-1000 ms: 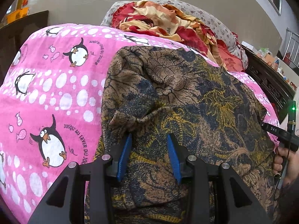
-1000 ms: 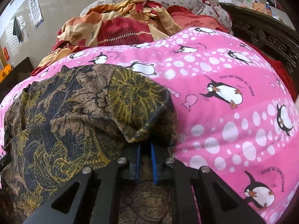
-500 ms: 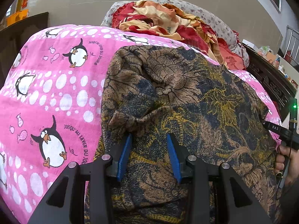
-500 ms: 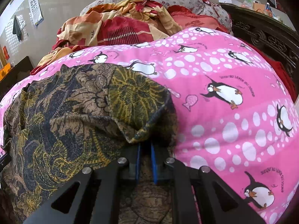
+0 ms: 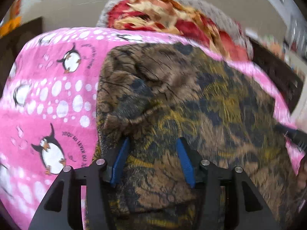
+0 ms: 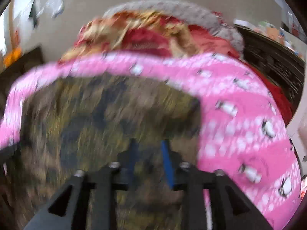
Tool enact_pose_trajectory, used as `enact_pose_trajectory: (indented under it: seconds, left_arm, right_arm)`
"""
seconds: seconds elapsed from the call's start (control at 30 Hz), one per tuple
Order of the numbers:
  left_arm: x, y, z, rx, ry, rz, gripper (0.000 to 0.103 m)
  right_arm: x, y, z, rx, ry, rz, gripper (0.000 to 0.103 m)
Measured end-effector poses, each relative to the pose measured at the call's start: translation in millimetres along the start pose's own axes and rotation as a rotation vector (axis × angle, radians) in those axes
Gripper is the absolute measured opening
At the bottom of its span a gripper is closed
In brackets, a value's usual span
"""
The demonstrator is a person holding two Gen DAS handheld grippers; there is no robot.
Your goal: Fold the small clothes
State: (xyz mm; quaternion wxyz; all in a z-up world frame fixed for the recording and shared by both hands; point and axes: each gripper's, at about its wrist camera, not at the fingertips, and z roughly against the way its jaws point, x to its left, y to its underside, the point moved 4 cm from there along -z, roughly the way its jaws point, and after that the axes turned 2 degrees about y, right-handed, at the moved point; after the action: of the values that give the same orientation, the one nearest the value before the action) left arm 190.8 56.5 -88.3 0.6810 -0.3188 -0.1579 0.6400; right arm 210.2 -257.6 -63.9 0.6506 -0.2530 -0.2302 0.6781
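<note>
Brown patterned cloth (image 5: 191,95) on pink blanket (image 5: 48,95): soft, light, limp. Best taken at hem corner. Left gripper (image 5: 151,153) and right gripper (image 6: 149,153) both opening, pads apart over cloth, clamping nothing.

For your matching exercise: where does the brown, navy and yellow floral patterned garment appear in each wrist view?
Left wrist: brown, navy and yellow floral patterned garment fills centre and right.
Right wrist: blurred, it fills centre and lower left.
Shared landmark: pink penguin-print fleece blanket, left of the garment in one view, right in the other.

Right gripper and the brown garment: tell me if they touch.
Cannot tell. The right wrist view is blurred; the right gripper is opening over the garment, no plain gap or contact.
</note>
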Motion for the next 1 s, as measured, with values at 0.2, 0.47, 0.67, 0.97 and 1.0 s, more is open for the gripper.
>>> enact_pose_trajectory:
  seconds: [0.2,0.47,0.67,0.97,1.0]
  left_arm:
    - [0.3,7.7,89.3,-0.005,0.116,-0.023,0.033]
    - [69.1,113.6,157.1,0.16,0.092,-0.016,0.041]
    - [57.9,194.1,181.4,0.309,0.311,-0.041,0.042]
    - [34.1,218.7,190.7,0.441,0.635,-0.011,0.043]
    - [29.7,216.8,186.9,0.436,0.635,-0.03,0.043]
  right_arm:
    - [-11.5,37.9,54.0,0.047,-0.078,-0.091,0.035]
    - [-42.7,140.6,197.9,-0.045,-0.211,0.052,0.043]
    - [-64.1,217.4,234.7,-0.038,-0.213,-0.014,0.043]
    - [-67.3,238.6,247.9,-0.064,-0.26,-0.064,0.043]
    - [-68.7,241.1,249.5,-0.065,-0.262,-0.066,0.043]
